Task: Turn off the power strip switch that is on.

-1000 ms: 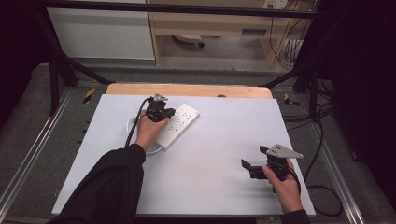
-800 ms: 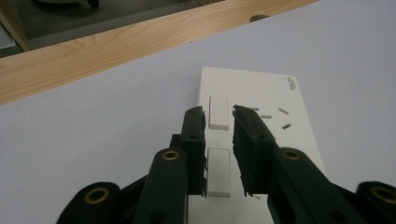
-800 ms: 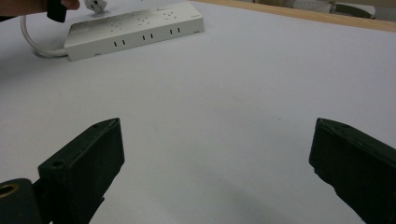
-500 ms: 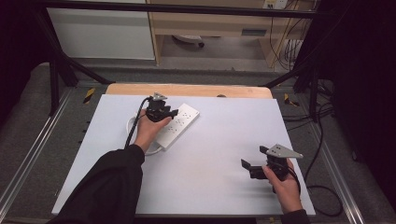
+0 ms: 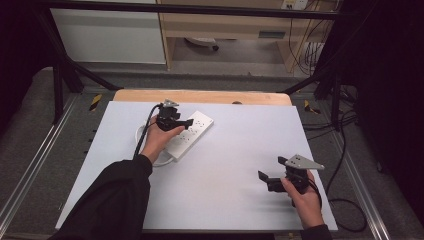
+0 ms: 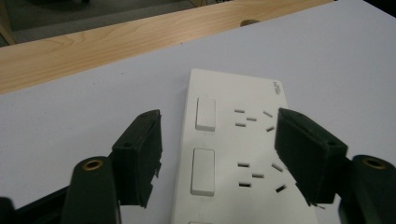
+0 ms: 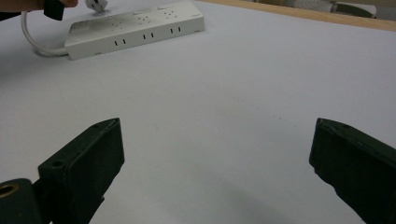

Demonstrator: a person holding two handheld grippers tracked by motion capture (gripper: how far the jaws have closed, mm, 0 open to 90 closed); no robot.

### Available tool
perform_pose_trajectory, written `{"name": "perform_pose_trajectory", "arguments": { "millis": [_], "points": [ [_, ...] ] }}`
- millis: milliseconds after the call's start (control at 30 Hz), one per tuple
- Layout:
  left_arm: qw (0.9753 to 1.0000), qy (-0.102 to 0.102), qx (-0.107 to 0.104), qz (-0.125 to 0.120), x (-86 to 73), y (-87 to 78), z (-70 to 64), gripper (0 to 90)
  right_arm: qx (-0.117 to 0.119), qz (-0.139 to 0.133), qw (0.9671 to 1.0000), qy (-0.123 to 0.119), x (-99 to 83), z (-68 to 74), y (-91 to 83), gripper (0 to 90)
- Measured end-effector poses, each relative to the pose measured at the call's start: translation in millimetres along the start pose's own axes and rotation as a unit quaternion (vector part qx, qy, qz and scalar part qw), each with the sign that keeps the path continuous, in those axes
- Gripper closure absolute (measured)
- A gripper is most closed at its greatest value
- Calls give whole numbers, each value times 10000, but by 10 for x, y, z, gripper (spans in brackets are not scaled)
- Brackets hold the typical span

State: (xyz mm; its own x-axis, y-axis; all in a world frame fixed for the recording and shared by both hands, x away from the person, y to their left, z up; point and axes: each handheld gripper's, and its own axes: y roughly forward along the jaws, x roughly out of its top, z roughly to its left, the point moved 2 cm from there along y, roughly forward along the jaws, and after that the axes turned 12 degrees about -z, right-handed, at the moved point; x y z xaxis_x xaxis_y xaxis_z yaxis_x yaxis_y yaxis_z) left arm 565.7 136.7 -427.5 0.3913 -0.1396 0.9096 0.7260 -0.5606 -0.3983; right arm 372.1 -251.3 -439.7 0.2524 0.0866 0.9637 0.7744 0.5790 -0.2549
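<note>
**Left tongs poised over the power strip, nothing yet gripped**

A white power strip [image 5: 191,135] is seen lying flat on the pale table [image 5: 240,150], toward the far left part of it, with its white cord [image 5: 145,142] looped out from the near end beside the person's left hand. The strip is set at a slant to the table's wooden far edge [image 5: 200,96]. In the left gripper view two rocker switches [image 6: 205,114] and rows of socket slots are shown on its upper face.

The left tongs [image 5: 176,121] are held just above the strip. In the left gripper view the jaws are spread wide, one on each side of the strip's width, and nothing is held between them. Whether the jaw tips touch the strip cannot be told.

The right tongs [image 5: 267,181] are kept well apart from the strip, low over the bare near right part of the table. Their jaws are also spread wide and nothing is held.

The work is judged to be at an early stage: the approach to the strip has been made, but no grasp or press is shown. Closing on the strip, or working one of its switches, appears to be left to do.
</note>
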Motion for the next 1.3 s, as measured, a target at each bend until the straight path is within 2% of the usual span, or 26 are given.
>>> {"name": "perform_pose_trajectory", "arguments": {
  "millis": [100,300,467,667,767,933,1300],
  "points": [
    [9999,-112,2,47,-4,-1,6,196,0,-17,10000,-9,3,3,-3,36],
    [9999,-111,-77,-52,36,-43,-7,111,0,-21,10000,-8,7,4,-8,36],
    [9999,-75,-91,-19,44,-58,-27,113,17,-9,10000,-20,5,8,-3,34],
    [9998,-123,-121,-93,73,-87,-46,113,27,-3,10000,-19,5,12,-3,33],
    [9998,-64,-131,-120,101,-129,-60,109,19,-7,10000,-22,5,9,-2,31],
    [9998,-99,-129,-133,143,-214,-52,91,3,-6,10000,-18,6,9,1,27],
    [9987,-218,-135,-444,189,-457,-10,88,-8,12,10000,-37,4,14,5,27]
  ]
}}
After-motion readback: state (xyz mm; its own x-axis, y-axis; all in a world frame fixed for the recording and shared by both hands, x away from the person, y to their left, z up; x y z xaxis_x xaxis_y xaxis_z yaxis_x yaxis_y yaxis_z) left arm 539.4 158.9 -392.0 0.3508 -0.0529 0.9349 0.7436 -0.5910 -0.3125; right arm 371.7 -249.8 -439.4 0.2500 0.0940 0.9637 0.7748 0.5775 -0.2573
